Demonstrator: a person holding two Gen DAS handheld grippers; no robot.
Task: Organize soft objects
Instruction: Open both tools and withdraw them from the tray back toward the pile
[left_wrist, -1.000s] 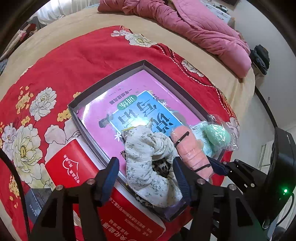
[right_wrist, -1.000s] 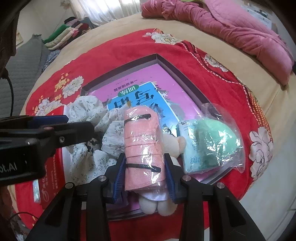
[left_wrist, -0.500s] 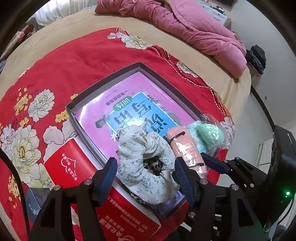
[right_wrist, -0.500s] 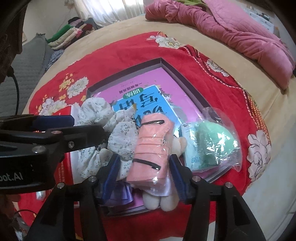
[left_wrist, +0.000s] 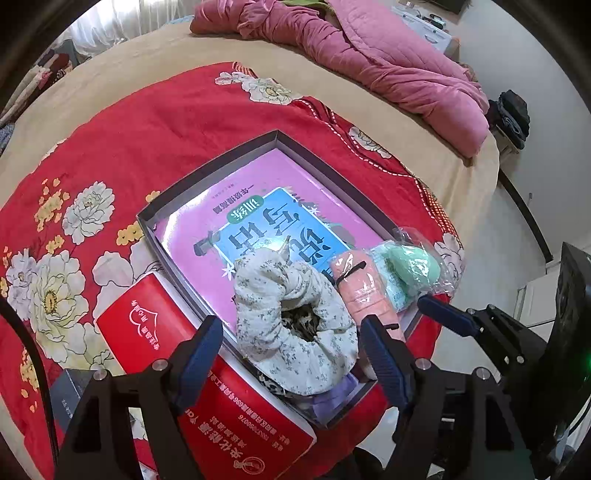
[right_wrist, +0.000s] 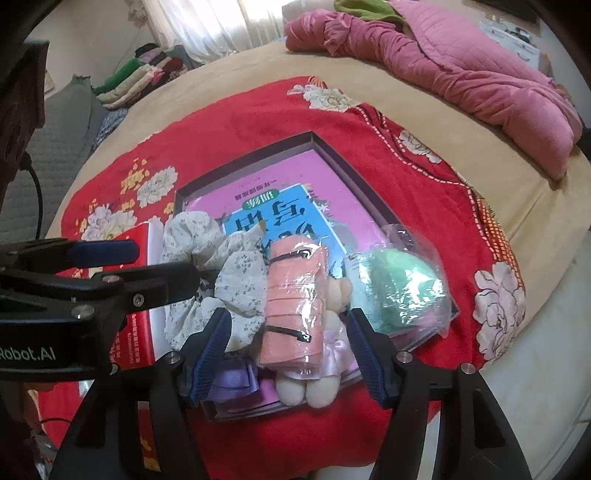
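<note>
A dark shallow box (left_wrist: 207, 177) (right_wrist: 332, 151) lies on the red floral blanket with a pink and blue book (left_wrist: 273, 206) (right_wrist: 273, 210) in it. At its near end lie a white floral cloth ring (left_wrist: 291, 314) (right_wrist: 207, 240), a wrapped pink roll (left_wrist: 365, 291) (right_wrist: 295, 302), a bagged green item (left_wrist: 410, 266) (right_wrist: 402, 288), a cream plush toy (right_wrist: 317, 387) and a purple ribbon (right_wrist: 232, 380). My left gripper (left_wrist: 291, 358) is open, its fingers either side of the cloth ring. My right gripper (right_wrist: 290, 354) is open around the pink roll, not touching it.
A red booklet (left_wrist: 177, 365) (right_wrist: 136, 295) lies beside the box's left wall. A pink quilt (left_wrist: 369, 62) (right_wrist: 461, 74) is heaped at the far side of the bed. Folded clothes (right_wrist: 140, 81) sit beyond the bed, far left. The bed edge and floor (right_wrist: 554, 332) are to the right.
My right gripper let go of the pink roll, opened wide and drew back; the roll now lies on the plush toy. My left gripper drew back slightly from the cloth ring.
</note>
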